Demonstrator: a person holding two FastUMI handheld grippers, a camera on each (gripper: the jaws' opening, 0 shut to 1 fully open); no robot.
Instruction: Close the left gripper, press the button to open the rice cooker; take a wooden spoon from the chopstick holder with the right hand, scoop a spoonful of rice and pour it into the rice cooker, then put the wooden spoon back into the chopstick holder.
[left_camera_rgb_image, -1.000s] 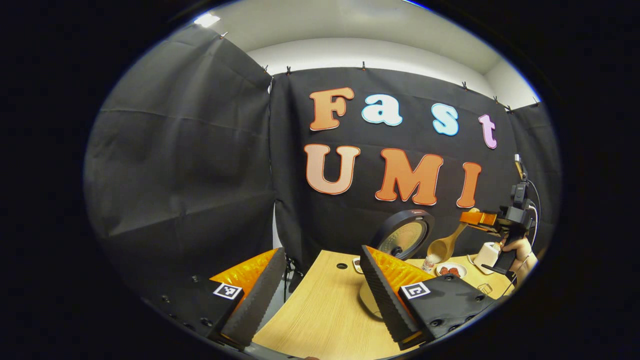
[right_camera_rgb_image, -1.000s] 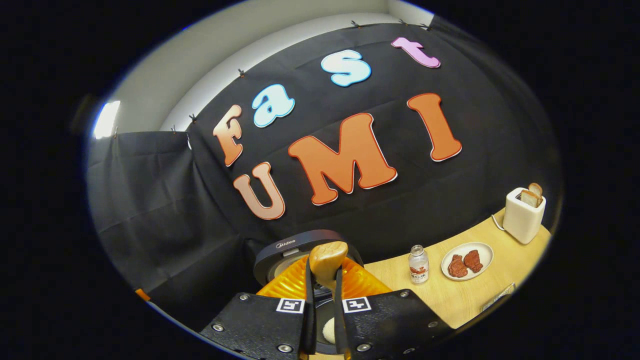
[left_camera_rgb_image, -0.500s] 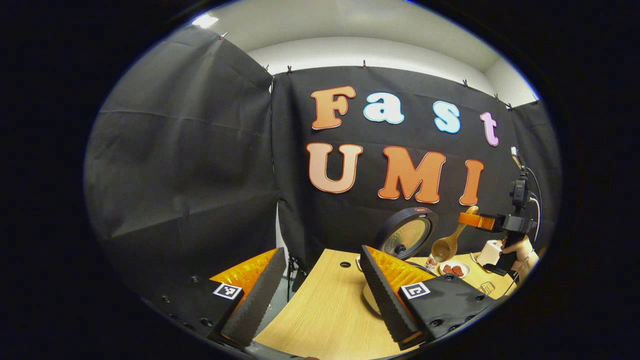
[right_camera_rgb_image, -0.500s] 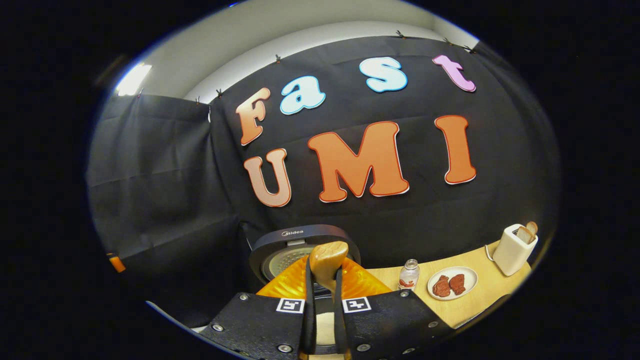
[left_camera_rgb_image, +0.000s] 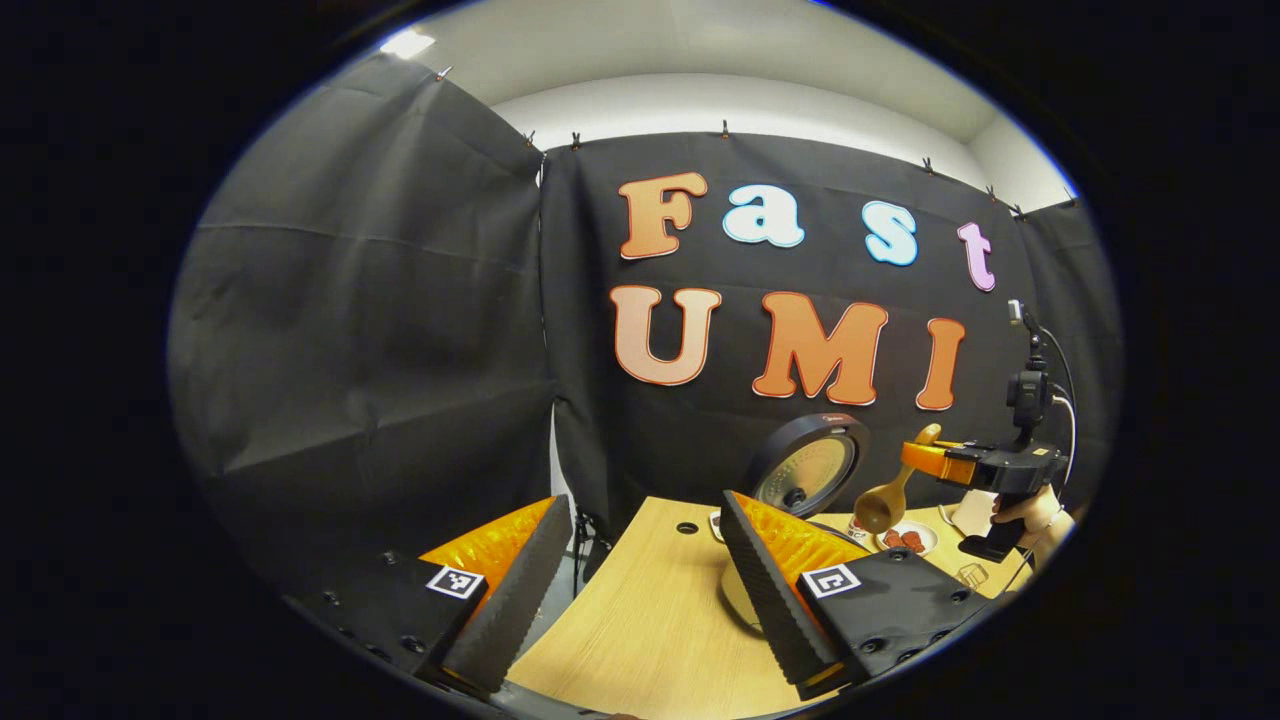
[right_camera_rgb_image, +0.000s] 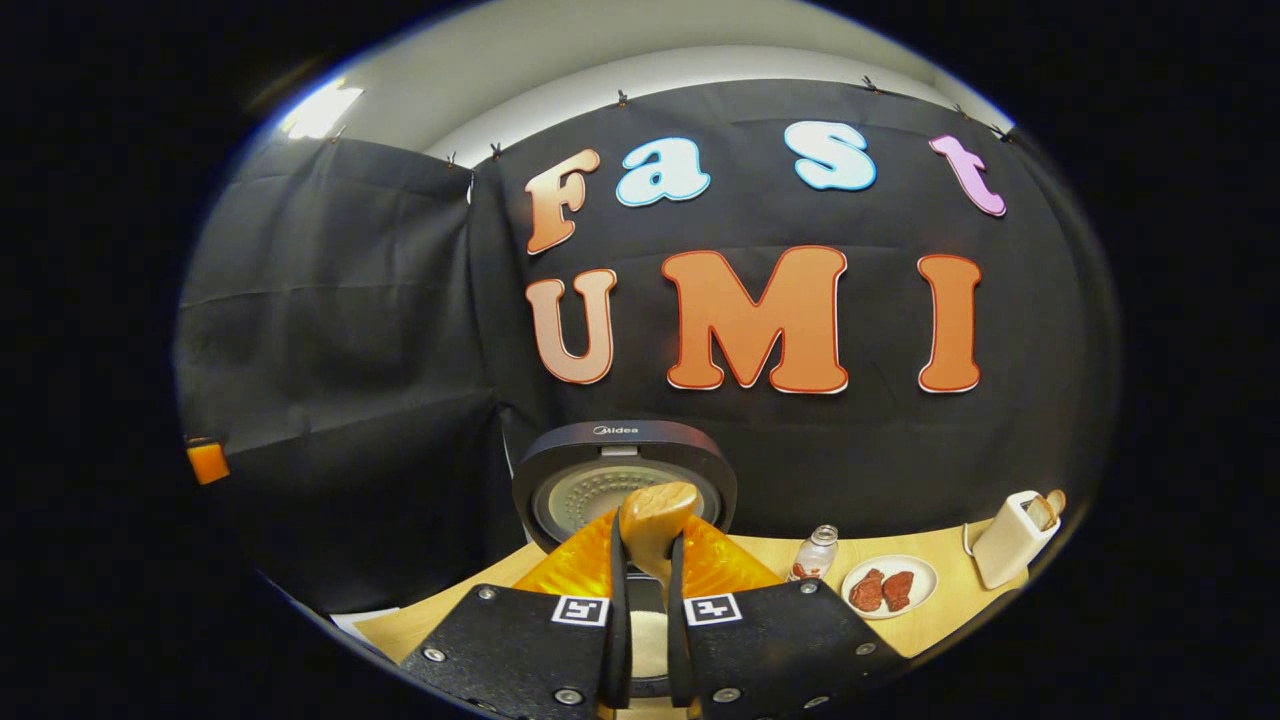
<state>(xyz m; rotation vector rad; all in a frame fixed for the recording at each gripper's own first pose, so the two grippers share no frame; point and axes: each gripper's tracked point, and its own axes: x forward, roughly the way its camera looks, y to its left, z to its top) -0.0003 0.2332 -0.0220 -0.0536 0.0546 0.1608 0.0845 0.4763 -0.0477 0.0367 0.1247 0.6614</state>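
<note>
In the left gripper view, the left gripper (left_camera_rgb_image: 640, 590) hangs low over the near edge of the wooden table (left_camera_rgb_image: 650, 620), level and pointed at the back cloth, its two fingers spread wide with nothing between them. Past its right finger stands the rice cooker (left_camera_rgb_image: 808, 466) with its round lid raised upright. Farther off to the right, a hand (left_camera_rgb_image: 1030, 510) grips the handle of the right gripper (left_camera_rgb_image: 925, 460), which is held about level above the table and pinches the handle of the wooden spoon (left_camera_rgb_image: 885, 500); the spoon slopes down to the left, its bowl just beside the raised lid and above the plate (left_camera_rgb_image: 905, 540). In the right gripper view, the right gripper (right_camera_rgb_image: 645, 620) looks straight at the cooker, its fingers drawn close together on the spoon handle (right_camera_rgb_image: 655, 525), whose rounded end stands up between them in front of the lid's inner face (right_camera_rgb_image: 620, 480). This view also brings in a small bottle (right_camera_rgb_image: 812, 555), the plate (right_camera_rgb_image: 890, 588) with two reddish pieces, and a white toaster (right_camera_rgb_image: 1010, 540) holding bread, ranged along the table to the right of the cooker.
</note>
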